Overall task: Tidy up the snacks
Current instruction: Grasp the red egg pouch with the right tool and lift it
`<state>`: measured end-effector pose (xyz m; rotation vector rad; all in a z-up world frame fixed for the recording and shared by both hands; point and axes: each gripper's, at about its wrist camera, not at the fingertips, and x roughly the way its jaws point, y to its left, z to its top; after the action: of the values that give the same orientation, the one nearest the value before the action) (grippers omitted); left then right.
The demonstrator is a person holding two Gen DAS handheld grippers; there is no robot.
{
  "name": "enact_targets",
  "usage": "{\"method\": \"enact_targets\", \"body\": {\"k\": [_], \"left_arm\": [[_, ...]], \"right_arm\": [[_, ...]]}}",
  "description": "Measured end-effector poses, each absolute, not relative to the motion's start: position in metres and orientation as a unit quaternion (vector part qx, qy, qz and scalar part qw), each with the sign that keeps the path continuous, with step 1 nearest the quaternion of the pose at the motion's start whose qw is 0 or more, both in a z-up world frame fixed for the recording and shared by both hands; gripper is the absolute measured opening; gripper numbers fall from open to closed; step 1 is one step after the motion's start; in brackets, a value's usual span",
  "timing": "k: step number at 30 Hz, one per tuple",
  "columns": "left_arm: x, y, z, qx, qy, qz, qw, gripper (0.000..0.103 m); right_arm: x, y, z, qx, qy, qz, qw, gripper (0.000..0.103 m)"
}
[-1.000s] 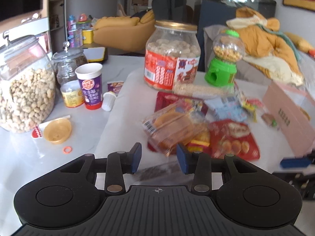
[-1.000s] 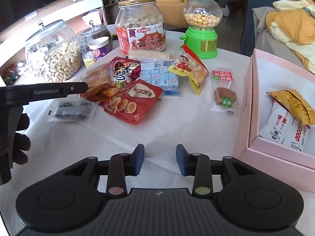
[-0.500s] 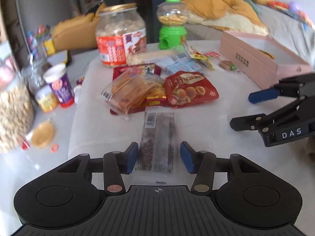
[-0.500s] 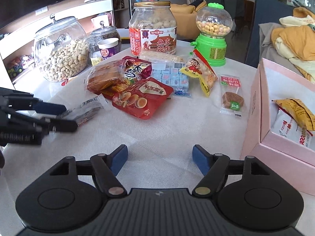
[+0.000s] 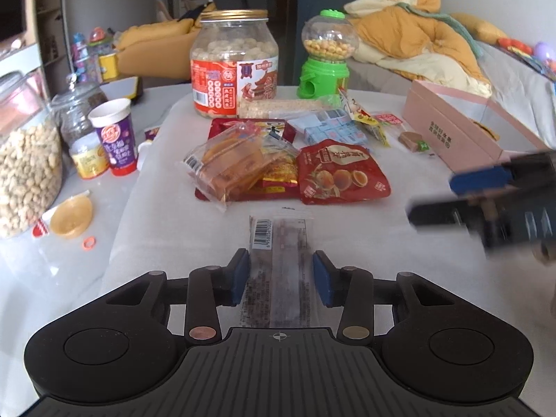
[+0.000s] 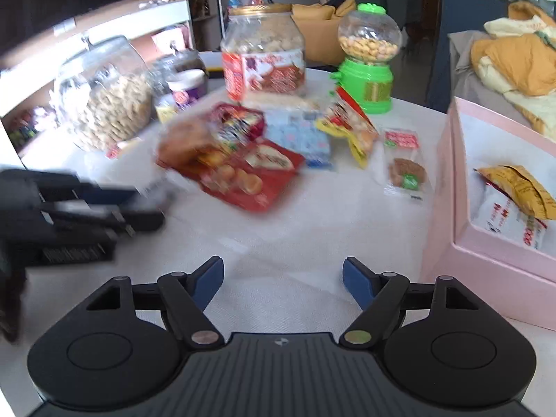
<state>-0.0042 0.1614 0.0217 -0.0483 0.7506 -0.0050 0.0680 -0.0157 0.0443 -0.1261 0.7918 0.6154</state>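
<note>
White table (image 5: 347, 229), most snacks loose; pink box (image 6: 448, 187) holds two packets, so we're early. Our left gripper (image 5: 280, 272) open around clear wrapper bar (image 5: 278, 264); right gripper (image 6: 282, 279) open, empty

box (image 6: 443, 187): pink | dispenser (image 5: 325, 76): green | pouch (image 5: 342, 173): red | cup (image 5: 116, 139): purple, white | table (image 5: 347, 236): white

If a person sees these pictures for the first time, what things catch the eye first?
Probably the heap of bright snack packets in the middle of the white table, with a big peanut jar and a green candy dispenser behind it. Close by, the left gripper stands open around a long clear packet, and a pink box sits on the right.
</note>
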Motion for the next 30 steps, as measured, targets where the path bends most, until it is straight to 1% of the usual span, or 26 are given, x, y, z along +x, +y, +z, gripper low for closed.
{"method": "enact_targets", "body": {"k": [4, 10, 11, 12, 17, 18, 19, 20, 22, 23, 24, 25, 30], "left_arm": [[-0.022, 0.152, 0.019, -0.034, 0.351, 0.007, 0.936, 0.045], [-0.032, 0.155, 0.015, -0.055, 0.334, 0.0, 0.941, 0.045], [-0.032, 0.157, 0.015, -0.061, 0.333, -0.001, 0.941, 0.045], [-0.032, 0.158, 0.015, -0.064, 0.331, -0.002, 0.941, 0.045], [-0.032, 0.16, 0.014, -0.073, 0.328, -0.005, 0.942, 0.046], [-0.032, 0.16, 0.014, -0.072, 0.328, -0.006, 0.942, 0.046], [-0.032, 0.158, 0.014, -0.068, 0.328, -0.005, 0.942, 0.046], [-0.032, 0.157, 0.014, -0.064, 0.328, -0.005, 0.942, 0.046], [-0.032, 0.154, 0.014, -0.051, 0.33, -0.002, 0.942, 0.047], [-0.031, 0.151, 0.014, -0.043, 0.332, -0.001, 0.942, 0.047], [-0.031, 0.149, 0.013, -0.035, 0.332, 0.001, 0.942, 0.047], [-0.031, 0.148, 0.014, -0.03, 0.333, 0.001, 0.942, 0.047], [-0.031, 0.152, 0.013, -0.04, 0.331, 0.0, 0.943, 0.047]], "right_arm": [[0.096, 0.006, 0.064, -0.045, 0.39, 0.263, 0.881, 0.077], [0.146, 0.055, 0.035, -0.046, 0.471, 0.212, 0.855, 0.078], [0.15, 0.06, 0.031, -0.038, 0.474, 0.22, 0.852, 0.078], [0.152, 0.066, 0.03, -0.039, 0.472, 0.218, 0.853, 0.081], [0.147, 0.087, 0.033, -0.097, 0.453, 0.225, 0.857, 0.081], [0.146, 0.086, 0.033, -0.099, 0.452, 0.229, 0.856, 0.08], [0.146, 0.083, 0.035, -0.097, 0.451, 0.23, 0.857, 0.072], [0.147, 0.078, 0.039, -0.092, 0.45, 0.23, 0.858, 0.067], [0.148, 0.066, 0.048, -0.086, 0.449, 0.236, 0.857, 0.045], [0.149, 0.059, 0.053, -0.083, 0.451, 0.243, 0.855, 0.041], [0.148, 0.053, 0.058, -0.081, 0.453, 0.25, 0.852, 0.032], [0.148, 0.047, 0.062, -0.079, 0.456, 0.257, 0.849, 0.029], [0.14, 0.03, 0.069, -0.076, 0.46, 0.26, 0.846, 0.029]]}}
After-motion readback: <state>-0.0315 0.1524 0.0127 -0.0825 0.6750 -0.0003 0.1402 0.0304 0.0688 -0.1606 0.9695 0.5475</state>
